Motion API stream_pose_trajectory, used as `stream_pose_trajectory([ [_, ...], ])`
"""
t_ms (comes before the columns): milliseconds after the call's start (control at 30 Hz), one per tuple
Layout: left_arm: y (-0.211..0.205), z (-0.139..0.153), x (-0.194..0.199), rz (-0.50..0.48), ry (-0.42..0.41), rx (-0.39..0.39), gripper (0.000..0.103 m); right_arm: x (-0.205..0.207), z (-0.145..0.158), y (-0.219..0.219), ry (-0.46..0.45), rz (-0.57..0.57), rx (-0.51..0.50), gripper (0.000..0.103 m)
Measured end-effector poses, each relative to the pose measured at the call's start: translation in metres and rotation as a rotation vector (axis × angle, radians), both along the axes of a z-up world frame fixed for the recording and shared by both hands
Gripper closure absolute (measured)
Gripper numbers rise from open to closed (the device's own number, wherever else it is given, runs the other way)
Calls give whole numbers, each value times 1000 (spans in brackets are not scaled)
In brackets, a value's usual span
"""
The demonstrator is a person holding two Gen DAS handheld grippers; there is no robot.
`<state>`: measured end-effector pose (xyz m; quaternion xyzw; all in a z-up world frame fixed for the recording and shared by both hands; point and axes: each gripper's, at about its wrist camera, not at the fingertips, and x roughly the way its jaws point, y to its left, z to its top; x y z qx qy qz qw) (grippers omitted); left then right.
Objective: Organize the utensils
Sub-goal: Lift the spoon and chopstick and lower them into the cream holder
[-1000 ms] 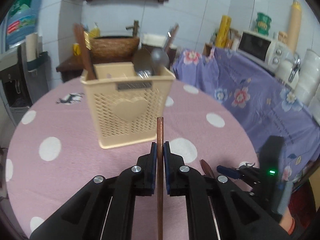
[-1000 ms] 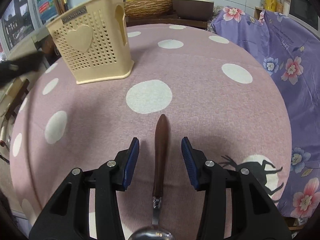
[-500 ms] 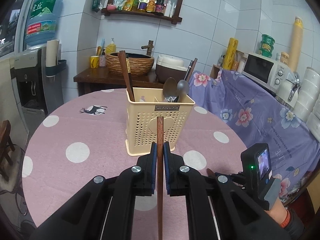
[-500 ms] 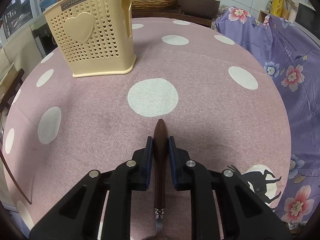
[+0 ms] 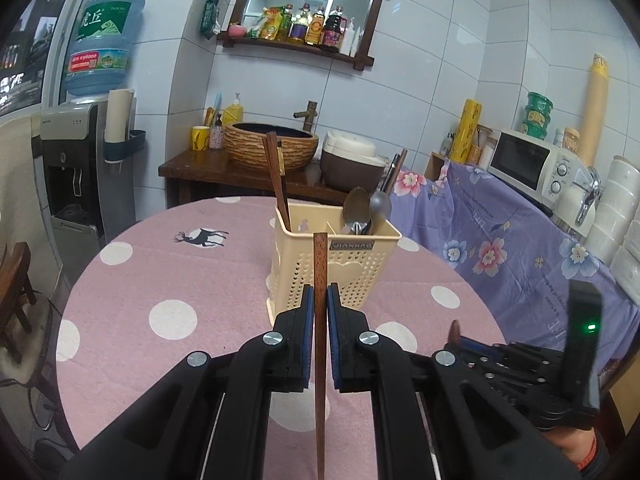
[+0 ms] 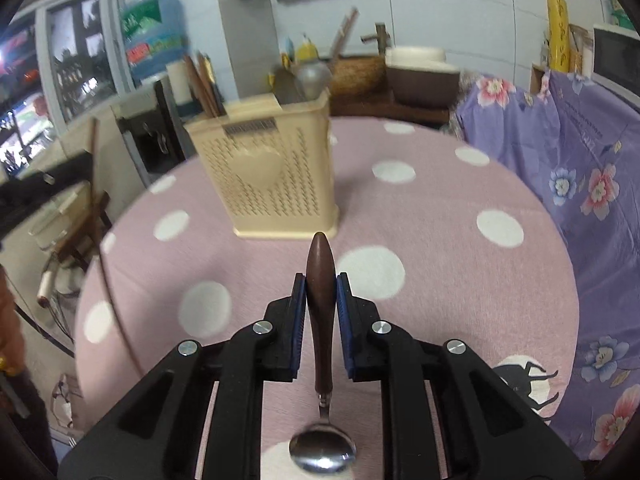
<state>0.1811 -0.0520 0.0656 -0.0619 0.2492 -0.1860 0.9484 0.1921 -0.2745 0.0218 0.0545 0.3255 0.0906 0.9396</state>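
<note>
Your left gripper [image 5: 320, 306] clamps a chopstick [image 5: 319, 320], your right gripper [image 6: 321, 294] a spoon [image 6: 320, 312]; the holder [image 5: 335, 264] already carries utensils, and both pieces await dropping in.

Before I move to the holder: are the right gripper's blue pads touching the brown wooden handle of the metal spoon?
Touching. The right wrist view shows both blue pads pressed against the sides of the brown wooden spoon handle, with no gap visible on either side.
</note>
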Motion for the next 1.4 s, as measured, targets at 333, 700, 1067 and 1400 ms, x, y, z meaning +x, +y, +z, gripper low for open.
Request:
stream_pose_trajectory([
  [333, 20, 15, -7, 52, -56, -26, 95, -1, 26, 19, -75, 33, 61, 87],
  [700, 21, 23, -7, 48, -79, -30, 95, 6, 33, 24, -75, 40, 31, 87],
  [1067, 16, 39, 8, 17, -78, -41, 95, 19, 54, 25, -89, 56, 28, 87],
  [1400, 7, 123, 40, 2, -176, -62, 95, 58, 148, 24, -203, 55, 47, 87],
])
